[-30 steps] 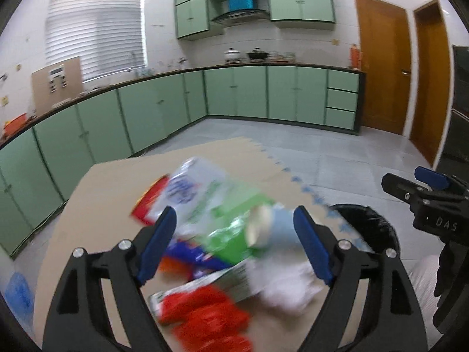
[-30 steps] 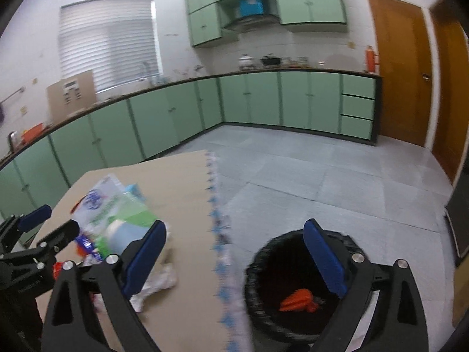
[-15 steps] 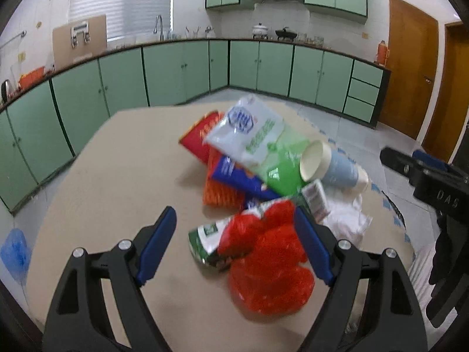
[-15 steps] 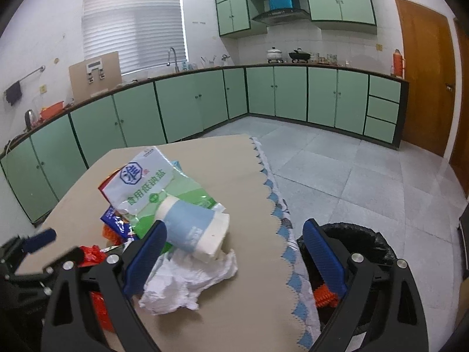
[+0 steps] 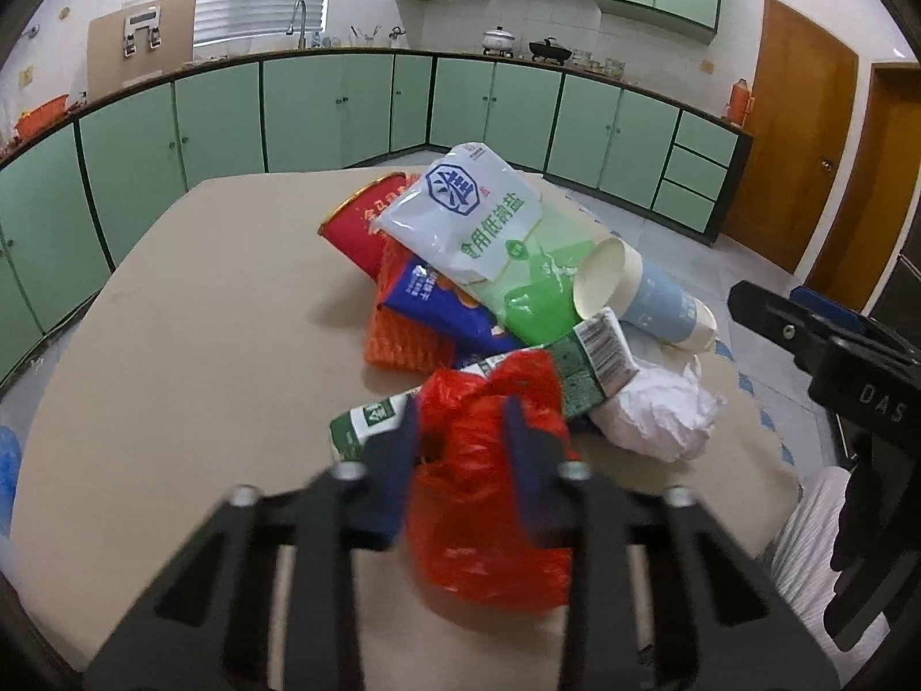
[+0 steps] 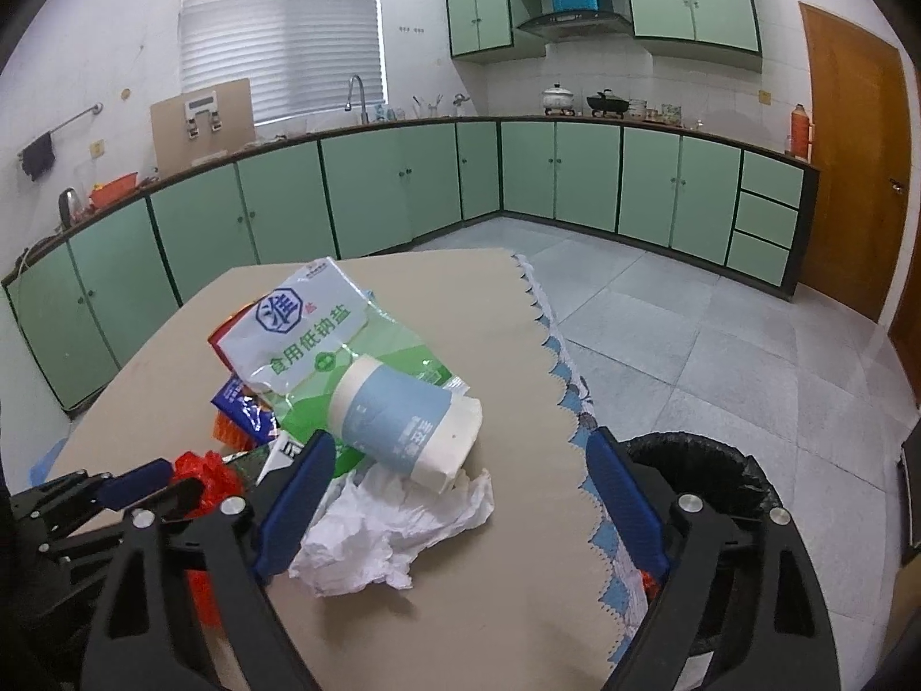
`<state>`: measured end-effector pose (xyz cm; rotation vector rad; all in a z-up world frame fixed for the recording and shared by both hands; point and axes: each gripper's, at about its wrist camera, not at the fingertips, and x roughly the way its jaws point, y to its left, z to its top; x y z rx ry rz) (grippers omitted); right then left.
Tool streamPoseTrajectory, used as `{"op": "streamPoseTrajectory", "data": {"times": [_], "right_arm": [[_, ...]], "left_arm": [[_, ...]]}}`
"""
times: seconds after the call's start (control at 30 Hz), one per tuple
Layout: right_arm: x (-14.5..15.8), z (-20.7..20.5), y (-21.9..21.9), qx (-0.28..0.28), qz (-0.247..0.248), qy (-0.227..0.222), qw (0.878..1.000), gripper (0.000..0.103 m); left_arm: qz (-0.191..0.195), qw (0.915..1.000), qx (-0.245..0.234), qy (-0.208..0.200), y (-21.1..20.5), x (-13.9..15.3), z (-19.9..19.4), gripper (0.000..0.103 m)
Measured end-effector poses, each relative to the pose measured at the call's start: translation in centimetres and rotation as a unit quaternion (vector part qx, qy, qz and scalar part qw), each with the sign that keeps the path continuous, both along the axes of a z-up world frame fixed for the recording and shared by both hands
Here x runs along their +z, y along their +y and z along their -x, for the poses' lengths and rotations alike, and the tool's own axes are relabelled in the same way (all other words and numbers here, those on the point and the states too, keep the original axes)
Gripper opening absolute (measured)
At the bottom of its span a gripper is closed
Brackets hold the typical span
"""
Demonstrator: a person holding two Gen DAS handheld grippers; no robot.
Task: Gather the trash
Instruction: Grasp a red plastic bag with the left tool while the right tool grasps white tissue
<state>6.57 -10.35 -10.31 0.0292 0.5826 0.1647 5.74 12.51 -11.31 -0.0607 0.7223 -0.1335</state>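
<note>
Green cabinets line the kitchen walls behind a tan-covered bench [image 5: 172,345] that carries a heap of trash at the centre of both views. In the left wrist view the left claw [image 5: 460,432] sits at the lower middle of the frame, its jaws closing narrow with the red plastic bag [image 5: 489,495] bunched between the blue pads; the pads press on the bag's crumpled top. Just behind the bag lies a green carton [image 5: 581,368], and to its right a crumpled white paper [image 5: 656,414]. Above them a blue paper cup [image 5: 644,293] lies on its side, resting against a white-and-green salt bag [image 5: 483,224]. A blue snack packet [image 5: 437,305], an orange net [image 5: 397,345] and a red cup [image 5: 360,219] lie under that bag, toward the left of the heap.

In the right wrist view the right claw [image 6: 460,495] stands wide at the lower middle, its jaws closing slightly, with the white paper and the cup's base between the pads but not gripped. A black-lined trash bin [image 6: 719,472] stands on the floor at the lower right, just beside the bench's scalloped edge.
</note>
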Motion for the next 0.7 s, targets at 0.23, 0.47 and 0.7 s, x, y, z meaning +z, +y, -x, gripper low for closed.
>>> {"op": "streamPoseTrajectory", "data": {"times": [0.23,0.47,0.7], "right_arm": [[0.1,0.5,1.0,0.019,-0.002,0.002,1.000,0.082],[-0.3,1.1,3.6,0.063,-0.007,0.007,0.998,0.077],[-1.5,0.7,6.3,0.092,-0.007,0.029,0.995,0.070]], "left_arm": [[0.011,0.9995,0.011,-0.028,0.7,1.2,1.1,0.005],[0.002,0.9951,0.049,-0.086,3.3,4.4,2.3,0.004],[-0.025,0.9935,0.084,-0.072,5.7,3.3,1.5,0.004]]}}
